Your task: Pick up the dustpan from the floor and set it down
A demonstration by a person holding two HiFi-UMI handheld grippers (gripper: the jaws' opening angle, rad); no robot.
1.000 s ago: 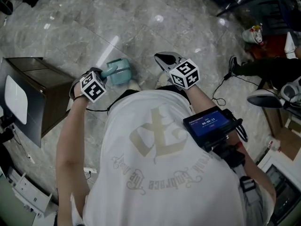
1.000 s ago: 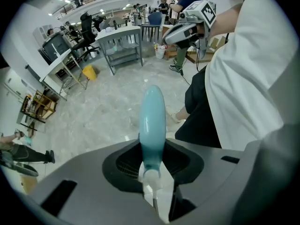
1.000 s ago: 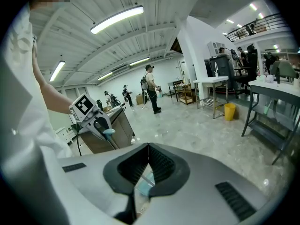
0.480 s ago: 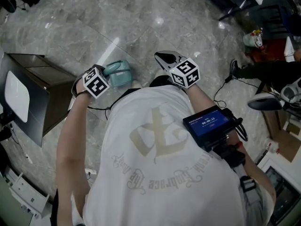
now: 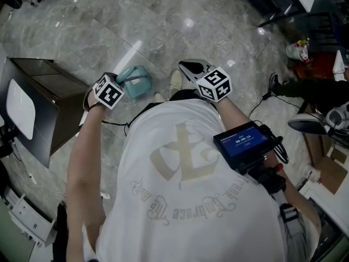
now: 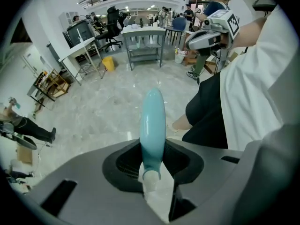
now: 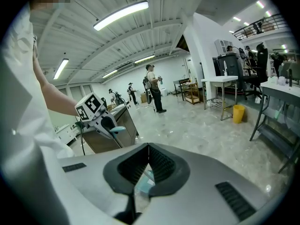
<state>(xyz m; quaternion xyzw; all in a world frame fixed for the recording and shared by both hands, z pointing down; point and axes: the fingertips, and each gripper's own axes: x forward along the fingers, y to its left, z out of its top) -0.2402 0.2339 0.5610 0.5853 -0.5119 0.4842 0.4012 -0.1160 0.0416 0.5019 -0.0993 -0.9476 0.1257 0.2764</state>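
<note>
One light, stiff plastic dustpan [image 5: 136, 82] hangs by its smooth handle [image 6: 152, 121], pinched in the left tool [image 6: 151, 165], probably the surest hold; the right tool [image 7: 149, 146] is pressed together.

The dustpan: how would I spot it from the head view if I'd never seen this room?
Find the dark brown cabinet on the grey marble floor, left of the person in the white shirt. Between cabinet and person, the left tool is clamped on the dustpan handle. It is the only pale teal thing there: a small scoop with a rounded handle.
</note>
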